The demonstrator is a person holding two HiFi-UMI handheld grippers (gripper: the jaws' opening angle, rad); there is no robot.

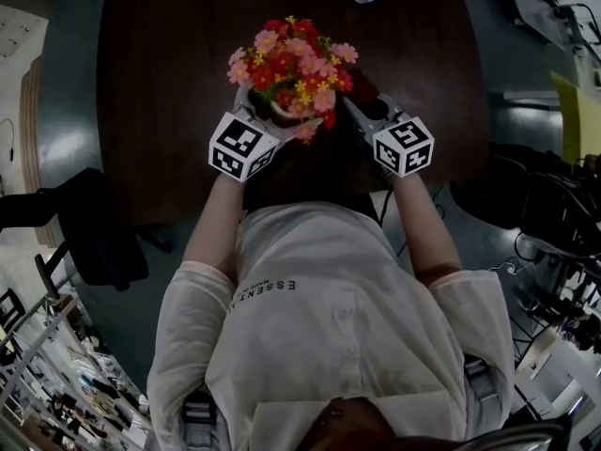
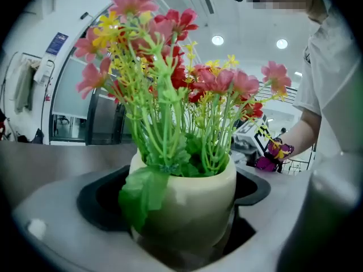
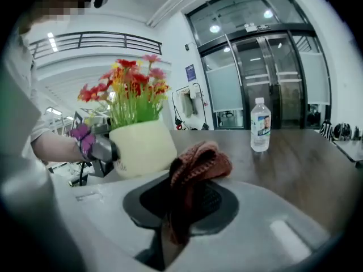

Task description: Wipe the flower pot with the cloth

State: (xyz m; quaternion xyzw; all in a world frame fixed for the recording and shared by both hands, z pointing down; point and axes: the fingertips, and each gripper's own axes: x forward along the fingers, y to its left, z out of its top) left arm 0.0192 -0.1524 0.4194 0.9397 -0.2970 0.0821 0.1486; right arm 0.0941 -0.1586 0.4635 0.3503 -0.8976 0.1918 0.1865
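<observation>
The left gripper (image 1: pixel 257 116) grasps the pot (image 2: pixel 190 205) between its jaws. The right gripper (image 1: pixel 368 109) is clenched on the cloth (image 3: pixel 197 164), just beside the pot. Risk: excess wiping pressure may twist the smooth pot from the left jaws or tip it.

The head view looks steeply down on the bench (image 1: pixel 160 83), while the left gripper view, very close, and the right gripper view, farther back, face the same flower pot (image 2: pixel 187 203) from opposite sides.
</observation>
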